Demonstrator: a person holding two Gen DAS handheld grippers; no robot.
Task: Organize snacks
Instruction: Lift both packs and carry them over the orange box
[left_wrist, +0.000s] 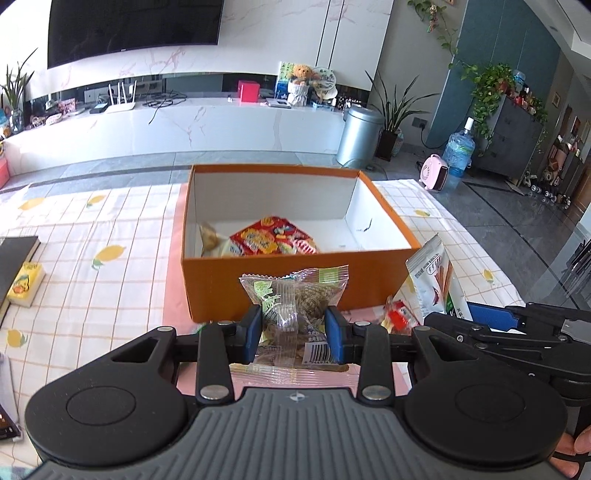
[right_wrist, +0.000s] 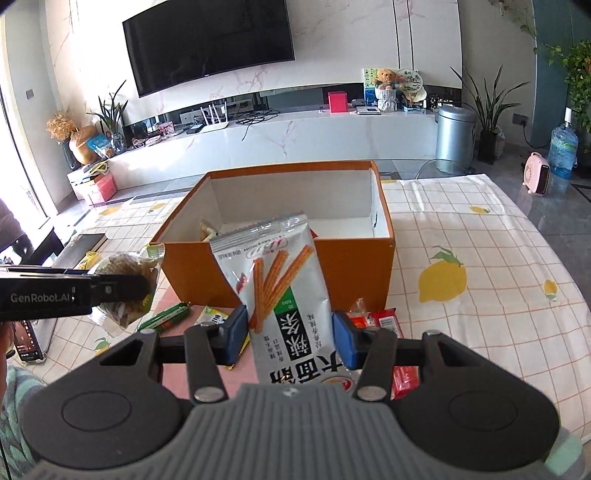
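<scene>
Both grippers are loaded in front of the orange box (left_wrist: 295, 284). The left gripper (left_wrist: 294, 334) has its blue pads closed in on a clear-wrapped snack (left_wrist: 291, 295), a brownish cake-like piece inside crinkled film with green printing and a barcode near the lower edge; the writing on it is too small to read. It sits held up just short of the box's near wall.

Over on the right, the right gripper (right_wrist: 290, 338) pinches a white snack bag (right_wrist: 280, 288) between its pads, the bag standing upright against the box front. The bag shows orange sticks, a green band and bold Chinese characters that appear upside down from this camera; I cannot make out a brand name. From the right wrist view, the left gripper's black side reads "GenRobot.AI".

Inside the box, white-walled and open on top, a red and yellow packet (left_wrist: 273, 238) lies toward the near left, with a pale wrapped item (left_wrist: 210, 236) beside it in the left corner. The right half of the box floor is bare white.

On the surface in front of the box lie loose pieces: a green stick-shaped packet (right_wrist: 166, 316), a small pale sachet (right_wrist: 214, 317), and a red packet (right_wrist: 388, 325) just right of the right gripper. A lemon-print checked cloth (right_wrist: 461, 295) covers the surface, with a pink mat under the box. Off left, a dark book (left_wrist: 16, 254) and a yellow carton (left_wrist: 26, 290) rest together.
</scene>
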